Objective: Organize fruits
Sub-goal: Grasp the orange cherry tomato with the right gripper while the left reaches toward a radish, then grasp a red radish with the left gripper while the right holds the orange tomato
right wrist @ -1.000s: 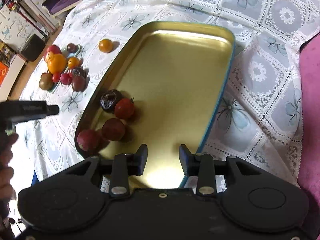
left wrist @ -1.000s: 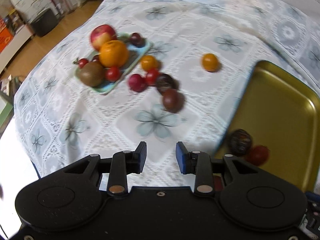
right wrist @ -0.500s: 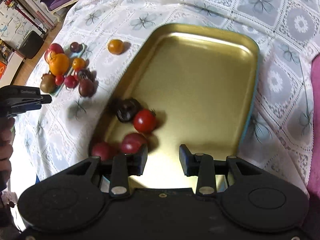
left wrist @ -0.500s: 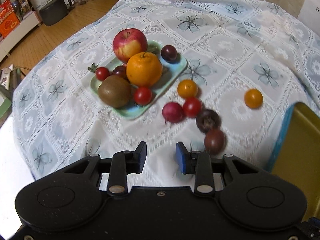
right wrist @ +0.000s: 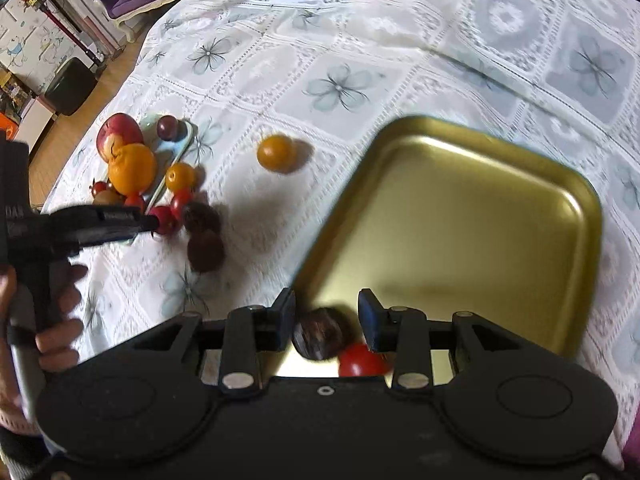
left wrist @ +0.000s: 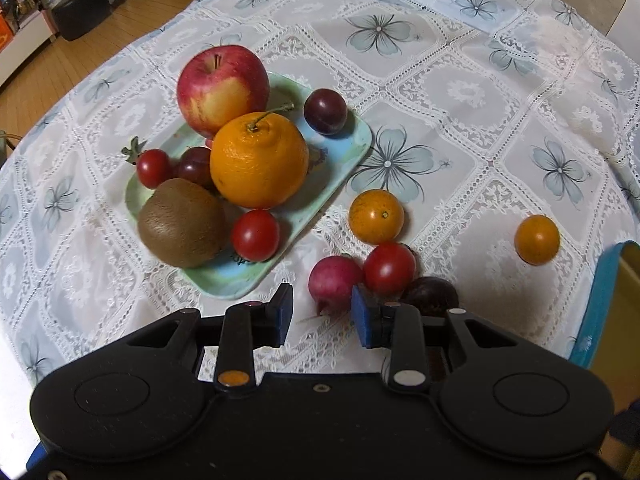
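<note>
Fruits loose at lower centre await pickup: the left gripper (left wrist: 322,314), jaws apart and empty, must enclose the pink fruit (left wrist: 335,282); the right gripper (right wrist: 326,320) hangs agape over the gold tray (right wrist: 460,216).

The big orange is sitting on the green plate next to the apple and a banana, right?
Not quite: there is no banana. In the left wrist view the big orange sits on the green plate next to the apple and a brown kiwi.
</note>
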A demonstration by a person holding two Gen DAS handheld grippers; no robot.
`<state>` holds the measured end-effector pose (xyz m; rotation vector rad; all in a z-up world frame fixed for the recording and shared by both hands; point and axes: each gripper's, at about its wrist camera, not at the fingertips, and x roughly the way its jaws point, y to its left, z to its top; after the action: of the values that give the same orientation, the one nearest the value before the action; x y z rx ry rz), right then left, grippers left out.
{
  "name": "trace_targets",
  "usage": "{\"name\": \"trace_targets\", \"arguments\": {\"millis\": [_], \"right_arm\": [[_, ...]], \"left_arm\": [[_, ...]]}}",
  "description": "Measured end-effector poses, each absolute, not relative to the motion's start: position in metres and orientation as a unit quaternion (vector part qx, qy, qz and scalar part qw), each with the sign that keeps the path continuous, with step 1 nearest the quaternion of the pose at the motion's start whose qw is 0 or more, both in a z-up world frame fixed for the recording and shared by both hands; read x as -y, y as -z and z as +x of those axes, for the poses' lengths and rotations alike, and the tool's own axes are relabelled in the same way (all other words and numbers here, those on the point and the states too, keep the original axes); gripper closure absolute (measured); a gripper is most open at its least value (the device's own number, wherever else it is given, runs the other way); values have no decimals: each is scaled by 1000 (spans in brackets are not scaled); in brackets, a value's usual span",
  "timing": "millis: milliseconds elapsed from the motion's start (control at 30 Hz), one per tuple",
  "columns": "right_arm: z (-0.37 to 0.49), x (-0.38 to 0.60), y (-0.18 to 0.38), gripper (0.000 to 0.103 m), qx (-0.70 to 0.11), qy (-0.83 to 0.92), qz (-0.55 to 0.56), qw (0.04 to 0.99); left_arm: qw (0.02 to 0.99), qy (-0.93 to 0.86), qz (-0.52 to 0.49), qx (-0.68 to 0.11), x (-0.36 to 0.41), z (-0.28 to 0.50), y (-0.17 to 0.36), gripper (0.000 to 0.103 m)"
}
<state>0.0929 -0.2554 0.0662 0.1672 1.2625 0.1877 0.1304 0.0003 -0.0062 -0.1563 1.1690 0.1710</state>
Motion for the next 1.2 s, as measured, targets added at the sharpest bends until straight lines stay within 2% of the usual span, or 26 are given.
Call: {"name": "trace_targets", "arguments": {"millis": [467, 733, 867, 933, 1200], "right_arm": [[182, 209, -34, 65, -584, -82, 76, 804], [219, 188, -10, 59, -587, -82, 68, 803], [225, 178, 0, 58, -590, -81, 62, 801], [223, 173, 1, 66, -582, -78, 47, 808], [206, 181, -9, 67, -582, -97, 30, 807]], "left_arm": [[839, -63, -59, -536, 2, 154, 11, 53], [842, -54, -49, -534, 2, 157, 11, 52], [844, -57, -47, -532, 0, 157, 12, 48], [844, -57, -52, -531, -1, 158, 13, 48], [844, -64, -55, -529, -1, 153, 15, 46]]}}
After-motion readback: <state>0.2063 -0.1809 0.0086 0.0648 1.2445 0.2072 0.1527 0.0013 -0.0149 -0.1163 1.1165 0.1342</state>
